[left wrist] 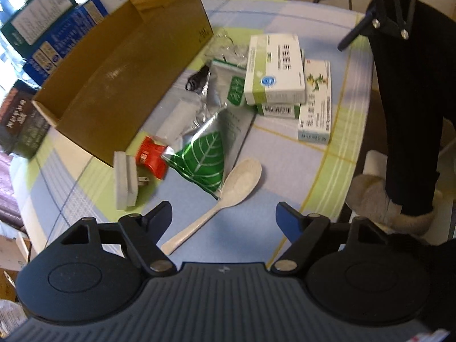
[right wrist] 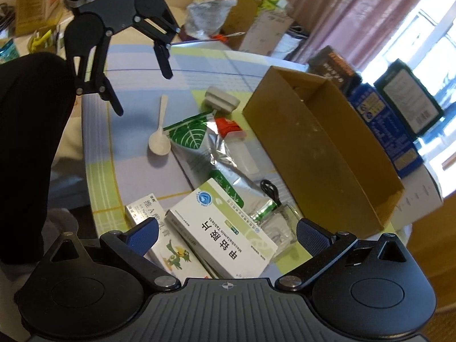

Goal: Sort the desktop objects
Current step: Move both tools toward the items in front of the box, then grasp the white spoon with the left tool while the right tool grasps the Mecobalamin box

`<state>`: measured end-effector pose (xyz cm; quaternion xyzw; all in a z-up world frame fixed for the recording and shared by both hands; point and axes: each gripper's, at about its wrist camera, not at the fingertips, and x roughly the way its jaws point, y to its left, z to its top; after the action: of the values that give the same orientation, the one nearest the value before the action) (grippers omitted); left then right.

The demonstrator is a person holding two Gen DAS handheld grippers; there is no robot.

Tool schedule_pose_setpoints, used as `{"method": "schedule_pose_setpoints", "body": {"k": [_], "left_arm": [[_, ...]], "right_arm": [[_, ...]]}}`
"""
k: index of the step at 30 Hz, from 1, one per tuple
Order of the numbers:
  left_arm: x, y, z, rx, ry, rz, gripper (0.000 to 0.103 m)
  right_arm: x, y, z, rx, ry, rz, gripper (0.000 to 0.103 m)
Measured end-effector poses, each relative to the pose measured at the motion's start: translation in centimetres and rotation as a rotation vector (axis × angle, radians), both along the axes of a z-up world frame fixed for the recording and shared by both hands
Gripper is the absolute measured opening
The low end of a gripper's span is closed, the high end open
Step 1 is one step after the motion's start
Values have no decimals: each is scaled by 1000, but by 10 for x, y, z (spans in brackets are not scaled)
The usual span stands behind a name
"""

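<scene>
Left gripper [left wrist: 223, 219] wide, empty, over spoon [left wrist: 228, 191] handle. On the bench [left wrist: 285, 154], left to right: carton [left wrist: 114, 85], charger [left wrist: 125, 182], leaf pouch [left wrist: 205, 162], medicine boxes [left wrist: 275, 68]. Right gripper [right wrist: 226, 235] wide, empty, above boxes.

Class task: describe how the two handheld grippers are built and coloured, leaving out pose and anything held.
Both the left gripper and the right gripper are black plastic with a ribbed grey-black centre plate flanked by two round housings. Silver pivot pins join the linkage bars. The fingers carry blue textured pads. A small crosshair mark sits on the centre plate. No cables show.
</scene>
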<state>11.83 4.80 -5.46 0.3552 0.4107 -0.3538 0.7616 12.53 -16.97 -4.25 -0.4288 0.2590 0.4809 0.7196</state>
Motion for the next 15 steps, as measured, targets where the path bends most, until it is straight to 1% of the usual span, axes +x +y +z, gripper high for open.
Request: {"method": "schedule_pose_setpoints", "body": {"k": [1, 2, 3, 5, 7, 9, 11, 15], "left_arm": [[2, 0, -4, 3, 8, -11, 77], [3, -1, -6, 5, 14, -23, 73], [4, -1, -8, 2, 20, -42, 68], [7, -3, -13, -4, 35, -83, 63], [10, -5, -18, -11, 52, -118, 59], [14, -8, -23, -15, 73, -139, 53], [18, -12, -28, -21, 87, -164, 53], [25, -17, -38, -13, 91, -201, 53]], "right_arm": [[3, 2, -3, -9, 3, 13, 100], [6, 5, -5, -21, 3, 25, 97], [8, 8, -7, -32, 4, 34, 91], [16, 14, -13, -58, 15, 48, 85], [20, 18, -16, -67, 25, 62, 82], [23, 21, -18, -73, 33, 75, 80], [26, 24, -21, -81, 42, 88, 79], [32, 27, -27, -99, 58, 105, 76]]}}
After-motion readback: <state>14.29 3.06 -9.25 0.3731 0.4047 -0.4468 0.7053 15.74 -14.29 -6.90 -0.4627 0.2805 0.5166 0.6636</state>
